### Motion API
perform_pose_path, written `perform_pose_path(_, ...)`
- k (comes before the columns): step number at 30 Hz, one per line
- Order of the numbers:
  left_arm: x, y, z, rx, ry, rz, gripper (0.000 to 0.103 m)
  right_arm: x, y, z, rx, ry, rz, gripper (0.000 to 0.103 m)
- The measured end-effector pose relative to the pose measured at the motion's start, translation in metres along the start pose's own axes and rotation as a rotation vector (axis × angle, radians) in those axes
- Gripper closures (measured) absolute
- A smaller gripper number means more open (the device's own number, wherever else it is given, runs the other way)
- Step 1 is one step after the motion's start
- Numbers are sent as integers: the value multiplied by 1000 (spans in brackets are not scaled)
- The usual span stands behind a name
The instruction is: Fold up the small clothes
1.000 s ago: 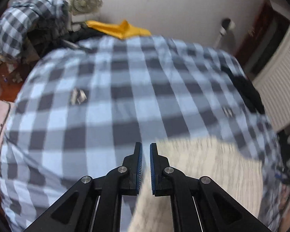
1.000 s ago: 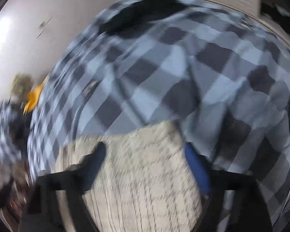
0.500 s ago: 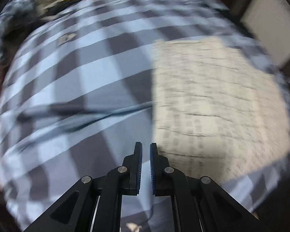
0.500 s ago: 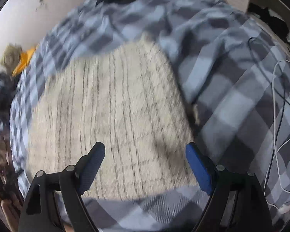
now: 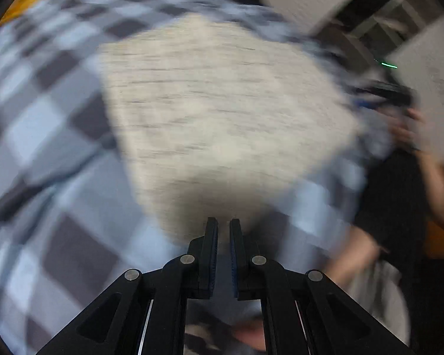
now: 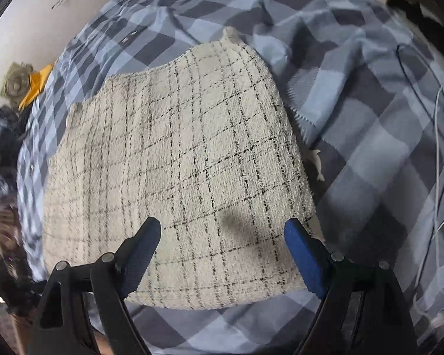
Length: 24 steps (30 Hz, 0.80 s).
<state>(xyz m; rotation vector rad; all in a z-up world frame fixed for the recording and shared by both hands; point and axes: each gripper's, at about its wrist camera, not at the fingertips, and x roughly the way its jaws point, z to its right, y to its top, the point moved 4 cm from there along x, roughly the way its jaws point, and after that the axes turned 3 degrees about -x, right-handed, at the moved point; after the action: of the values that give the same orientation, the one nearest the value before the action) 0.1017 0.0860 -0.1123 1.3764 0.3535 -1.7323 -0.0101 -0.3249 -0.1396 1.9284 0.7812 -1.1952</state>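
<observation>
No readable text anywhere in these two views, honestly. No labels, brand marks, numbers or signs show on anything. The left wrist view is too smeared with blur to make out any lettering at all, and the sharper right wrist view shows only woven check patterns, no print.

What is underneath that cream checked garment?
The cream checked garment lies flat on a blue and grey checked bedcover, which shows all around it. Anything between garment and bedcover is hidden.
</observation>
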Motion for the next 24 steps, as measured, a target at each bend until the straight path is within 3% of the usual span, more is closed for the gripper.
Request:
perform_pose_path(2,-3,-1,-6,-36,118,38,98,2,0,0,17,21,-13,20)
perform_pose_path(4,-9,-3,-6,-63,139,69,98,3,-1,-1,26,32,-22,20)
perform_pose_path(6,-14,-6,-5,-62,325,75,98,4,0,-4,25,45,-23,20)
perform_pose_path(7,-15,-7,-4,-68,348,62,98,3,0,-5,20,51,-23,20)
perform_pose_path(10,-19,-8,-4,-186,215,58,98,2,-2,-7,8,62,-25,20)
perform_pose_path(12,-26,-12,-2,-248,183,90,98,3,-2,-7,10,74,-29,20)
perform_pose_path(15,-35,-14,13,-175,228,140,98,3,-3,-7,19,91,-33,20)
perform_pose_path(19,-38,-8,22,-131,331,110,96,3,-4,0,45,98,-35,20)
perform_pose_path(20,-41,-9,19,-134,334,112,84,4,-4,1,54,107,-39,20)
perform_pose_path(21,-43,-9,17,-139,332,113,65,4,-4,2,59,113,-43,20)
perform_pose_path(22,-46,-8,14,-140,333,122,0,5,-4,2,64,119,-45,20)
perform_pose_path(24,-54,-6,7,-110,365,190,0,5,-3,2,63,125,-46,20)
